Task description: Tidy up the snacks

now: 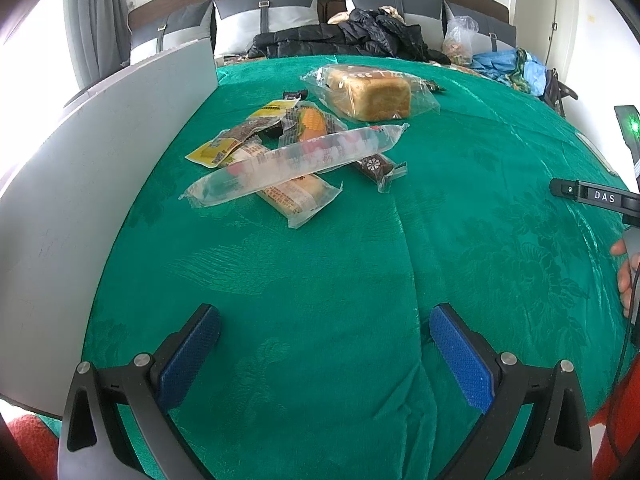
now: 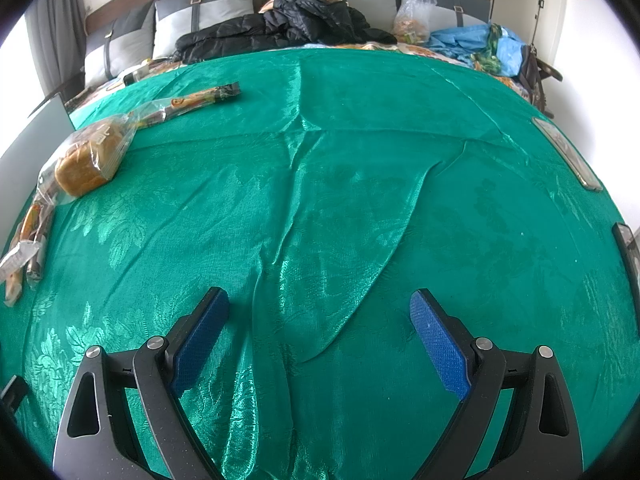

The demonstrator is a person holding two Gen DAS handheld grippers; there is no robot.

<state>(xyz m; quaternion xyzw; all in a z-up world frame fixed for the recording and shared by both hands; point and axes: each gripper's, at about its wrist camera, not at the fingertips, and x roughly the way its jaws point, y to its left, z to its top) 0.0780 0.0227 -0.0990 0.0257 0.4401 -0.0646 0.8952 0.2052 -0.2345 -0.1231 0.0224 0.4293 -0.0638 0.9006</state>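
Observation:
A pile of wrapped snacks lies on the green cloth (image 1: 320, 264): a bagged bread loaf (image 1: 370, 92), a long clear tube pack (image 1: 296, 164), a yellow packet (image 1: 240, 136), a corn-print pack (image 1: 312, 122), a brown flower-print bar (image 1: 374, 166) and a wrapped cake (image 1: 296, 194). My left gripper (image 1: 324, 344) is open and empty, short of the pile. My right gripper (image 2: 320, 332) is open and empty over bare cloth; the loaf (image 2: 90, 160) and a long thin snack pack (image 2: 192, 102) lie far to its left.
A grey box wall (image 1: 100, 184) stands left of the pile. Black jackets (image 1: 352, 36), pillows, a plastic bag (image 1: 460, 40) and blue cloth (image 1: 504, 66) lie at the back. Phones (image 2: 568, 152) sit at the right edge. The cloth is creased in the middle.

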